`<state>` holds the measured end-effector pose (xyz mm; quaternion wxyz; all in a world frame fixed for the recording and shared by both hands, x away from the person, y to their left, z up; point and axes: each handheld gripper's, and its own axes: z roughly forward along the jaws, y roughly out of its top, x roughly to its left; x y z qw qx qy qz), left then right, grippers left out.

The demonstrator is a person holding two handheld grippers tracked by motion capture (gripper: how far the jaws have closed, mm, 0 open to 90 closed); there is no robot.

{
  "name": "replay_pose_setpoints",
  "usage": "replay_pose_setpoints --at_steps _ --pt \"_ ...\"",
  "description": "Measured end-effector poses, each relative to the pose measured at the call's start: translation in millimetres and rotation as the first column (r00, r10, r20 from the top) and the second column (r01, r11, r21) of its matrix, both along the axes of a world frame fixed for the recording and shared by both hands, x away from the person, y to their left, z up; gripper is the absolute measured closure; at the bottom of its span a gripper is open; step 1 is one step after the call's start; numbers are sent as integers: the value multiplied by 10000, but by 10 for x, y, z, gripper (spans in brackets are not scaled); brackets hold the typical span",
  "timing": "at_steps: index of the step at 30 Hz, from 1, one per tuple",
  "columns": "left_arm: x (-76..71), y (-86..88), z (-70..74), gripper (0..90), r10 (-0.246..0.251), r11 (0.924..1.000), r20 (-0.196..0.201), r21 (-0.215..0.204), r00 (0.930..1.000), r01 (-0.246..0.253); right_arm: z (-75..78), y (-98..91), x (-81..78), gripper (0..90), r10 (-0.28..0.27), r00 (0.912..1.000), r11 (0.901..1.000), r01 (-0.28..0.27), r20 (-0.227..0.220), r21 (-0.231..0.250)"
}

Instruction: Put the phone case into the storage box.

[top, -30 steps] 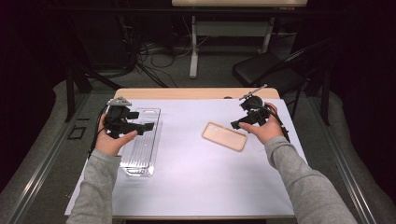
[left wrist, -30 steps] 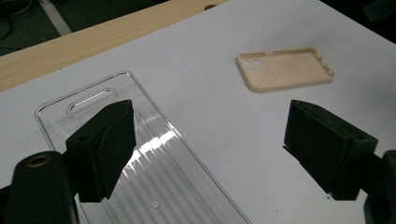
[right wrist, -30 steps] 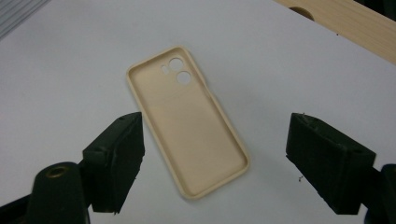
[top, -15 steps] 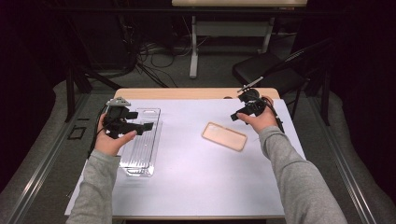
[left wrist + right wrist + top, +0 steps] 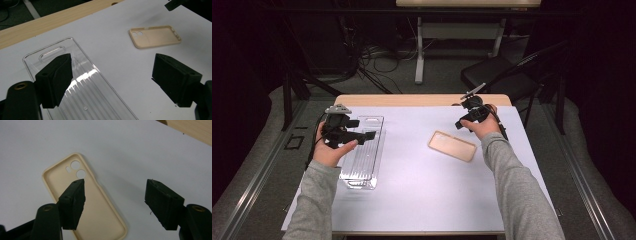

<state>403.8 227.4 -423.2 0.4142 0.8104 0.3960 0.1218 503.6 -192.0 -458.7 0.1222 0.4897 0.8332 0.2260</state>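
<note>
Both tools empty, jaws spread wide. Left tool (image 5: 368, 135) hovers over the clear tray (image 5: 362, 152), which lies lengthwise near the counter's left edge, hang-slot end toward the far edge. Right tool (image 5: 460, 123) hangs just beyond the far right end of the beige phone case (image 5: 452, 145), which lies open side up, right of counter centre, angled, camera holes at its left end.

Risks, judged from here:
- Beige phone case is soft and low-walled; in the right tool view one jaw sits over the case interior, the other over bare white sheet (image 5: 150, 152). Closing like that could pinch a single wall and fold or flip it, or just slide it on the slick sheet.
- Clear tray is thin, glossy, hard to read for depth. In the left tool view (image 5: 111, 80) one jaw is above the ribbed floor, the other well off to the side over the sheet; a squeeze there would likely skate the tray or crack a rim rather than grip it.
- Coming down too steep could jam a jaw tip into the counter (image 5: 422, 100).
- Trailing cables could drag across either item.

Room: wide open sheet between tray and case, and plenty toward the near edge. Tray's left rim is close to the sheet's left edge, so little slack for pushes that way. Case is well clear of the right and far edges. The wood strip along the far edge is bare. Tools well apart, so a clash looks unlikely.
</note>
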Motion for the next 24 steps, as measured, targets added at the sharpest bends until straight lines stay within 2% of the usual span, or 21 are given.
replay_pose_setpoints --at_steps 8,11,13,15,19,23,24 --pt "5 6 -10 166 -7 10000 -50 -28 10000 7 -161 86 92 392 188 9995 9997 -191 -246 -118" --pt "2 25 1 166 -2 10000 -16 -65 10000 2 -222 108 113 418 382 9992 9992 -383 -71 -146" --pt "0 34 1 167 72 9999 20 -138 10000 -72 -241 115 122 432 302 9992 9995 -303 -255 -36" --pt "-1 44 5 171 49 9999 0 -117 10000 -49 -254 111 133 455 375 9992 9993 -375 -170 -37" --pt "-5 42 9 171 26 9998 -26 -173 10000 -27 -257 111 136 455 592 9982 9978 -590 67 -298" --pt "-9 28 13 172 -62 9998 37 -192 10000 63 -212 136 131 460 948 9952 9917 -964 -229 -846" --pt "-8 27 13 172 -64 9998 38 -198 10000 65 -203 134 145 461 1356 9907 9856 -1358 -95 -1012"
